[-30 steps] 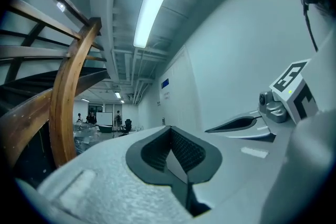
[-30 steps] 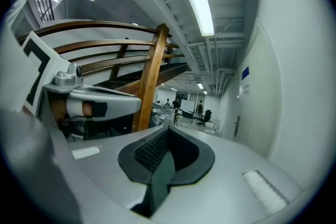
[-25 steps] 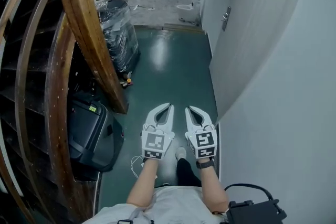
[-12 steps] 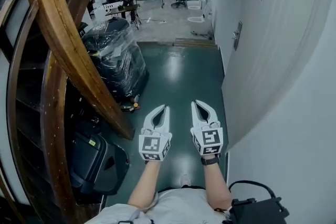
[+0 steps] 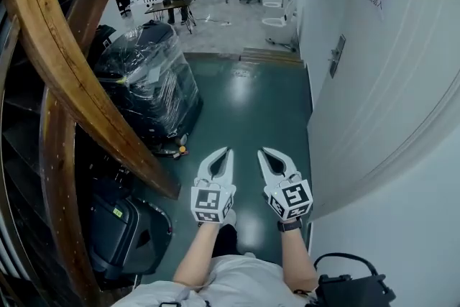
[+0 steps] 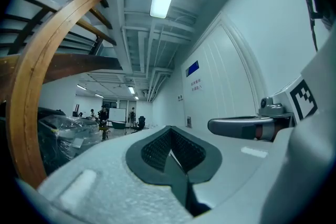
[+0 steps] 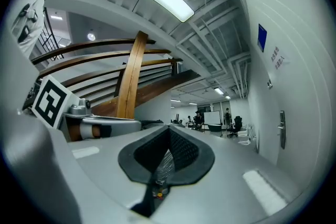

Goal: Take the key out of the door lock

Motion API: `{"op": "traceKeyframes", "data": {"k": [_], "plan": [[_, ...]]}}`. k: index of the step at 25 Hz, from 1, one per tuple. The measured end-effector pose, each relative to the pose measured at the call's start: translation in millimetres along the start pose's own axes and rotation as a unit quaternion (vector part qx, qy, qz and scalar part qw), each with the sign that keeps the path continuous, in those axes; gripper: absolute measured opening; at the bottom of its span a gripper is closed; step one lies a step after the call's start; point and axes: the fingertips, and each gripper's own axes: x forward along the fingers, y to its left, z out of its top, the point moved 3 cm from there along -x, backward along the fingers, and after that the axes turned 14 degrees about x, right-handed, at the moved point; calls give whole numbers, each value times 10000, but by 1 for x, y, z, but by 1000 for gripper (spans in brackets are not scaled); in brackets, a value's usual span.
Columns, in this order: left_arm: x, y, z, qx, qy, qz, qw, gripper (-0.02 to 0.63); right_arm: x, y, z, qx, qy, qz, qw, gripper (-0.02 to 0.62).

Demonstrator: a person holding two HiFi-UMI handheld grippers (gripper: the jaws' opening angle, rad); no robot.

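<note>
- Zero progress on the actual job as far as I can judge; the key isn't out, and getting to the door, grabbing it and pulling it are all left to do
- Both claws are held out in front of the person over the green floor [image 5: 244, 104], near us and well apart from the door [image 5: 381, 83]; the left gripper [image 5: 227, 152] is pressed together with nothing in it; the right gripper [image 5: 263, 152] is the same, pads meeting, empty
- The door lock [image 5: 336, 56] sits far off on the right, a slim upright metal plate with a lever handle on that white door; beyond it the corridor opens into a bright room with people and chairs
- The key should be in that lock, but honestly it's too small and too far to make out in any view; can't say how it's turned or whether anything hangs off it
- On the left there's the curved wooden stair rail [image 5: 72, 83], a plastic-wrapped load [image 5: 151, 83] farther along, and a black case [image 5: 126, 234] near left; none of it touches the grippers
- My guess at what remains: close the gap to the door, spread one claw, pinch the key head, draw it straight out; the small target looks like the fiddly part
</note>
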Motion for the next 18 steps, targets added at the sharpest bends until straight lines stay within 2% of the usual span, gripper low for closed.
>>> {"op": "traceKeyframes", "data": {"k": [3, 6, 11, 15, 18], "plan": [[42, 20, -24, -142, 27, -78, 9999, 0, 36, -25, -16, 155, 229, 73, 9996, 6], [93, 42, -41, -115, -3, -247, 9996, 0, 81, -61, -21, 245, 315, -82, 9992, 6], [183, 96, -48, -42, -239, -378, 9990, 0, 163, -130, 3, 346, -11, -480, 9982, 6], [241, 161, -43, -18, -495, -302, 9983, 2, 240, -159, 25, 202, -269, -549, 9979, 6], [275, 201, -49, 25, -468, -173, 9987, 2, 286, -172, 22, 245, -291, -552, 9977, 6]]}}
